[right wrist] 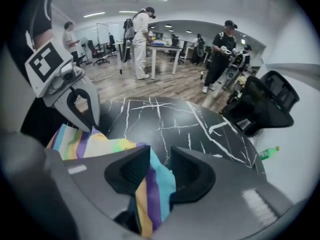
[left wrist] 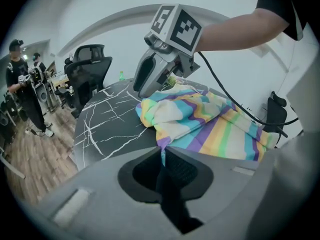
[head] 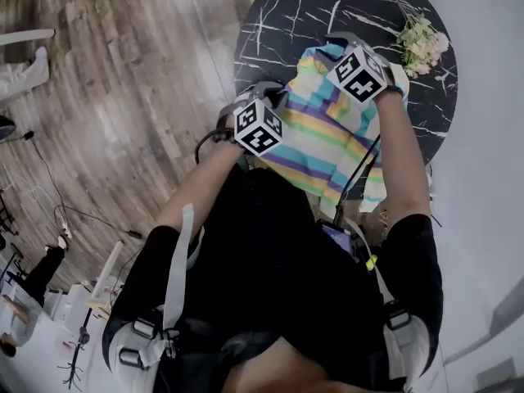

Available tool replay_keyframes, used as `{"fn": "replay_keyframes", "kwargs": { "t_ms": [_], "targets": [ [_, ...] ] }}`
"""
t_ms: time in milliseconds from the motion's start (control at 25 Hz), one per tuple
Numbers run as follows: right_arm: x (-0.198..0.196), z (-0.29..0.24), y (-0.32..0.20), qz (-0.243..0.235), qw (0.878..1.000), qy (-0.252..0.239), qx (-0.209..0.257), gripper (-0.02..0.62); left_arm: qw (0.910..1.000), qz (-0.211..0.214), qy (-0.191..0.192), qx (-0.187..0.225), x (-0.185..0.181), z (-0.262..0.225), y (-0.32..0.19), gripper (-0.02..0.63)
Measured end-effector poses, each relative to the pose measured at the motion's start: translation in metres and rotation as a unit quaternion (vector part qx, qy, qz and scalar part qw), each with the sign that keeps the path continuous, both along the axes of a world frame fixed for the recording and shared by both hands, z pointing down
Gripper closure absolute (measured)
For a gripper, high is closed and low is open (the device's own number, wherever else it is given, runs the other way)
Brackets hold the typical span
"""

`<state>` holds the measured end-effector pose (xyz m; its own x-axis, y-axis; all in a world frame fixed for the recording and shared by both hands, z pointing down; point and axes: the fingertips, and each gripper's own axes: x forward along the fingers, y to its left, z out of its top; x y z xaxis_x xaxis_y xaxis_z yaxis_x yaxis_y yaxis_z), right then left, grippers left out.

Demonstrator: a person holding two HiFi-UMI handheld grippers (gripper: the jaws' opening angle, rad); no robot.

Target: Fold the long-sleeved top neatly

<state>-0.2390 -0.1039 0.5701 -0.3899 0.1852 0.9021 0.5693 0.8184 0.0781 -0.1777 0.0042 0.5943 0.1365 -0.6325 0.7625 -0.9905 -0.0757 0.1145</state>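
Fabric edge sat pinched in the left gripper (left wrist: pixel 161 151), its jaws nearly together on the top (head: pixel 323 133) — a striped heap on the table (head: pixel 270 31), one side reaching past the near rim. Over the far side stood the right gripper (right wrist: pixel 160 159), jaws partway apart, a fold lying between them.

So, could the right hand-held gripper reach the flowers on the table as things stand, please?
Probably yes: the flowers lie on the table just beside the right hand-held gripper, nothing between, though the striped top lies between its parted jaws.
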Motion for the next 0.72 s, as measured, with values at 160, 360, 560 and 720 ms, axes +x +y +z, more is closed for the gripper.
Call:
{"fn": "replay_keyframes", "kwargs": {
  "t_ms": [160, 360, 560, 720],
  "targets": [
    [0.006, 0.015, 0.01, -0.089, 0.994, 0.061, -0.005, 0.465, 0.9999, -0.008, 0.006, -0.003, -0.001, 0.001, 0.002, 0.572],
    [0.014, 0.025, 0.022, -0.156, 0.981, 0.111, -0.015, 0.465, 0.9997, -0.02, 0.009, -0.007, -0.001, 0.001, 0.004, 0.572],
    [0.008, 0.036, 0.024, -0.145, 0.983, 0.106, -0.039, 0.581, 0.9994, -0.028, 0.017, -0.008, -0.004, -0.001, 0.005, 0.572],
    [-0.014, 0.02, 0.011, -0.098, 0.993, 0.045, -0.056, 0.584, 0.9987, -0.041, 0.03, 0.0, -0.008, -0.008, 0.007, 0.574]
  ]
}}
